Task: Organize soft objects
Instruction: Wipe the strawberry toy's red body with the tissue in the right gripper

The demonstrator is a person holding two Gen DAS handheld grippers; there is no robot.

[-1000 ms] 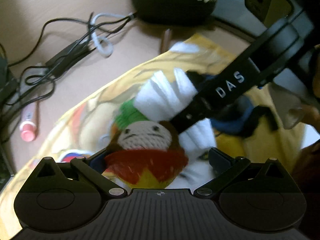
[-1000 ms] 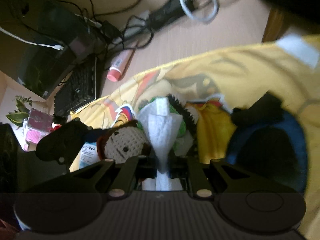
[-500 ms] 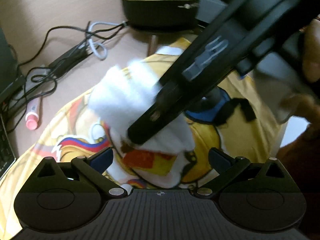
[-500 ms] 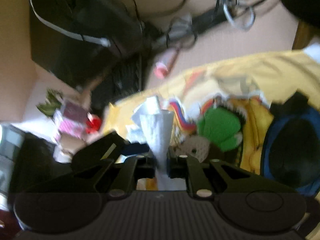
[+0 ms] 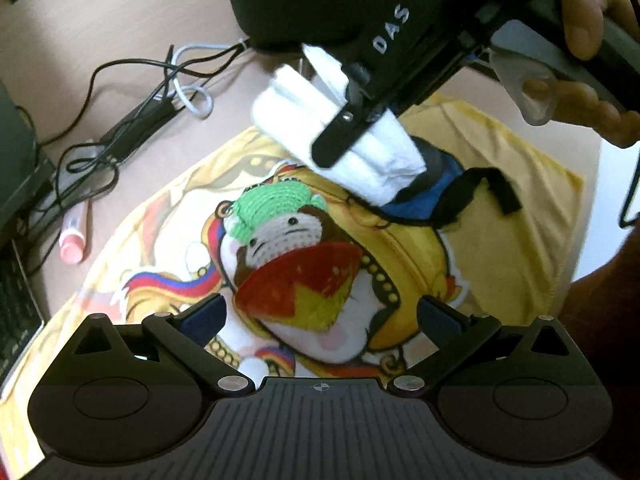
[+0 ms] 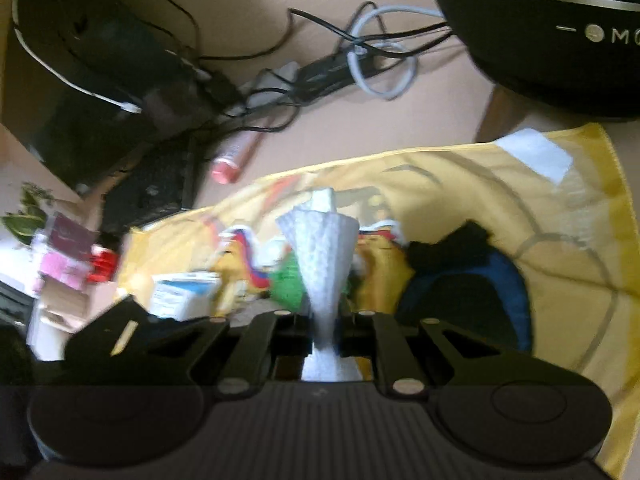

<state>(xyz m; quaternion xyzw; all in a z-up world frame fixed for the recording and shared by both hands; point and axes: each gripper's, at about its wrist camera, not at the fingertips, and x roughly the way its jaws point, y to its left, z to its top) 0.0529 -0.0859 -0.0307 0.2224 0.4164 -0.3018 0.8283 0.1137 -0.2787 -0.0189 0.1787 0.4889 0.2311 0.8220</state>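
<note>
A crocheted doll (image 5: 294,256) with a green hat and a red and yellow body lies on the yellow printed cloth (image 5: 520,208). My left gripper (image 5: 322,314) is open just in front of the doll, a finger on each side. My right gripper (image 6: 326,338) is shut on a folded white tissue (image 6: 326,256); the left wrist view shows that tissue (image 5: 296,112) lifted above the cloth's far edge. A blue and black soft pouch (image 5: 452,192) lies beyond the doll, also visible as the pouch (image 6: 472,304) in the right wrist view.
A black round appliance (image 5: 304,4) stands behind the cloth. Tangled cables (image 5: 132,92) and a pink tube (image 5: 74,236) lie to the left. A keyboard (image 6: 156,184), a small box (image 6: 184,292) and a monitor base (image 6: 100,72) crowd the left side.
My right gripper has lifted the white tissue off the doll and carried it back toward the black appliance. The doll is uncovered. My left gripper stayed open.
</note>
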